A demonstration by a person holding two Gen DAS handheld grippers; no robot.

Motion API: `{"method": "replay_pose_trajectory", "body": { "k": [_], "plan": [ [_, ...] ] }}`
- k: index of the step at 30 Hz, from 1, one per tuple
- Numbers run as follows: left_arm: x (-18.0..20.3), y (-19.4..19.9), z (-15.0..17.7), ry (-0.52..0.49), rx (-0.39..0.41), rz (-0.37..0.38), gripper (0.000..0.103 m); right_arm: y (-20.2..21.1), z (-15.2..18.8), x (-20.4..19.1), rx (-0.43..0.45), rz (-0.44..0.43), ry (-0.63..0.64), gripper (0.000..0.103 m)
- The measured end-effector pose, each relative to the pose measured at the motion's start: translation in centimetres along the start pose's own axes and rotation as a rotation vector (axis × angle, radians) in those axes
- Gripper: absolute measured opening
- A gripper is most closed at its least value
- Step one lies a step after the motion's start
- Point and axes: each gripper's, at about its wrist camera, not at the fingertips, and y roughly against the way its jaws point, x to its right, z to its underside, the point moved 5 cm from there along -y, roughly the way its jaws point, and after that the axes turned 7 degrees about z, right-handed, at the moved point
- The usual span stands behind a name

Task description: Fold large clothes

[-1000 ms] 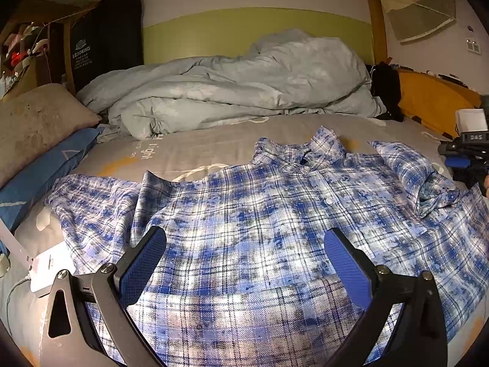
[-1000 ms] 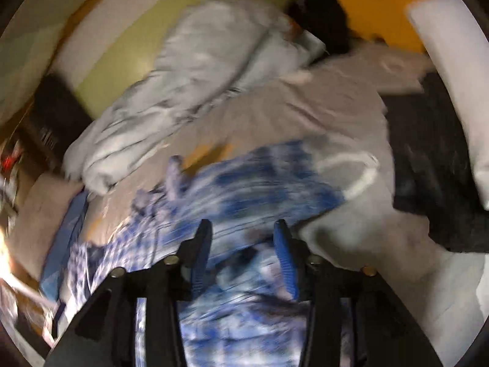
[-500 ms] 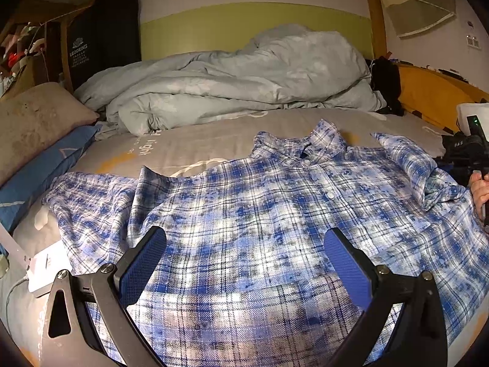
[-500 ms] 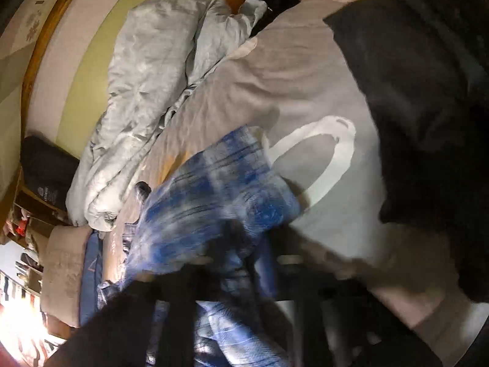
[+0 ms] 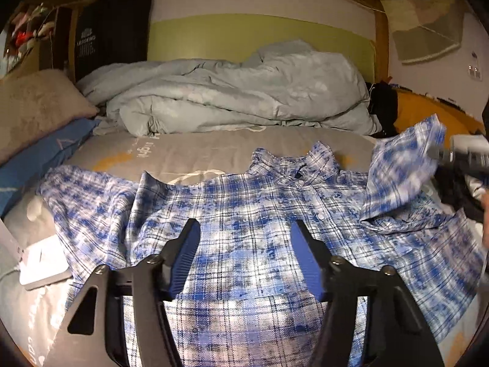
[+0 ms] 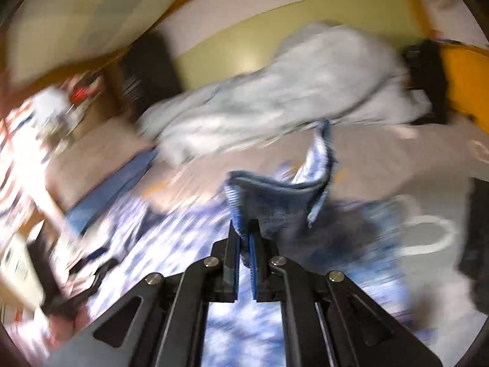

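Blue plaid shirt (image 5: pixel 244 214) lies spread front-up across the near half of the bed (image 5: pixel 189 153), collar (image 5: pixel 293 162) toward the far side, hem at the near edge. One sleeve (image 5: pixel 88 195) is laid out flat toward the bed's left edge, next to a blue pillow (image 5: pixel 39 159) and a beige pillow (image 5: pixel 33 104).

Left gripper (image 5: pixel 244 257): over the shirt's lower middle, jaws have just been closing in from full spread, now part-way apart. Plaid fabric shows in the gap below them; pads are not pressing anything.

Right gripper (image 6: pixel 243 244): jaws pressed together, pinching a fold of the other sleeve (image 6: pixel 275 202). That sleeve is raised off the bed near its right edge; in the left wrist view it (image 5: pixel 403 165) hangs in the air, blurred, above the shirt's shoulder. Right wrist view is heavily motion-blurred, so exactly which part of the sleeve is clamped is unclear.

Crumpled pale blue duvet (image 5: pixel 238 94) is bunched along the far side of the bed, well apart from the shirt. A flat white device (image 5: pixel 42 263) sits at the bed's near-left corner, just beside the flat sleeve.
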Motion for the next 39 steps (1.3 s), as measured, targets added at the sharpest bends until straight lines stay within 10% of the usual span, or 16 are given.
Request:
{"method": "replay_pose_trajectory", "body": {
  "k": [10,20,29,31,33,39],
  "plan": [
    [0.2,-0.8,0.4,0.053,-0.061,0.108,0.049,-7.1,8.3,-6.6,-0.267,0.053,0.303,0.008],
    [2.8,-4.3,3.4,0.236,-0.289,0.363,0.06,-2.8,3.8,-2.0,-0.14,0.145,0.093,0.053],
    [6.8,-8.7,5.0,0.365,-0.456,0.471,0.07,1.7,0.4,8.8,-0.043,0.438,-0.178,0.057],
    [7.6,-9.6,4.5,0.353,-0.451,0.453,0.061,2.7,0.0,10.4,-0.033,0.459,-0.214,0.057],
    [8.2,-10.1,3.8,0.323,-0.427,0.429,0.003,3.3,-0.2,11.1,-0.037,0.459,-0.235,0.057],
    [6.8,-8.6,-0.4,0.123,-0.269,0.173,0.001,3.9,-0.8,12.6,-0.062,0.491,-0.234,0.061]
  ]
}}
